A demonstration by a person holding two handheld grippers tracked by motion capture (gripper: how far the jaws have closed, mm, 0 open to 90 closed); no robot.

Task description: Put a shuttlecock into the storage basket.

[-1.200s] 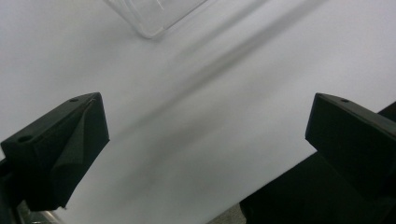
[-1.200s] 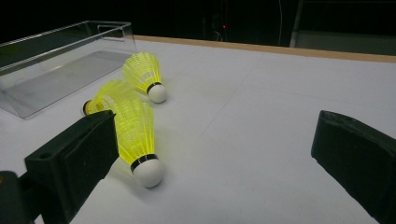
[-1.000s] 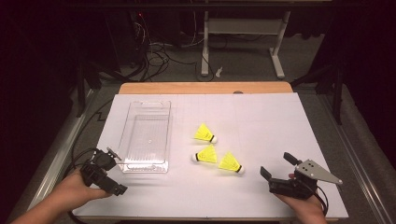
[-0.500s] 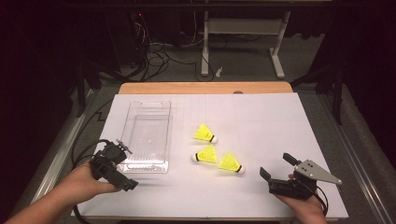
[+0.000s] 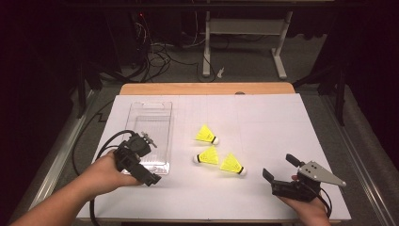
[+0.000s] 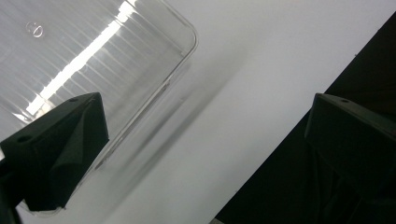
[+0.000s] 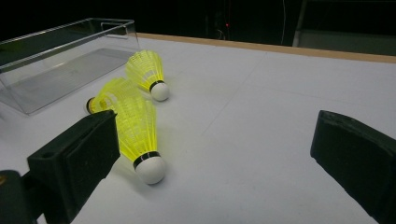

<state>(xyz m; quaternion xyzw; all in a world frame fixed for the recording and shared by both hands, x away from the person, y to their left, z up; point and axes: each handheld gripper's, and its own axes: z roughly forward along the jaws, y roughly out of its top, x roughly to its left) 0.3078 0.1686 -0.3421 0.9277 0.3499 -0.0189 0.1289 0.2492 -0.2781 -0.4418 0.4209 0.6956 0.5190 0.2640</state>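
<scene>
Beside the left claw (image 5: 139,157), a clear ribbed rectangular tray (image 5: 149,123).

fingers (image 7: 74,163) apart | three yellow shuttlecocks (image 7: 135,128) ahead; clear tray (image 7: 65,51) beyond

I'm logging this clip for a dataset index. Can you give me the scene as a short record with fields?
surface: white table
container: clear plastic box, empty, lying left of centre
items: three yellow shuttlecocks, on their sides right of the box
left gripper: open, over the box's near end
right gripper: open, on the table, facing the nearest shuttlecock
held: nothing
</scene>
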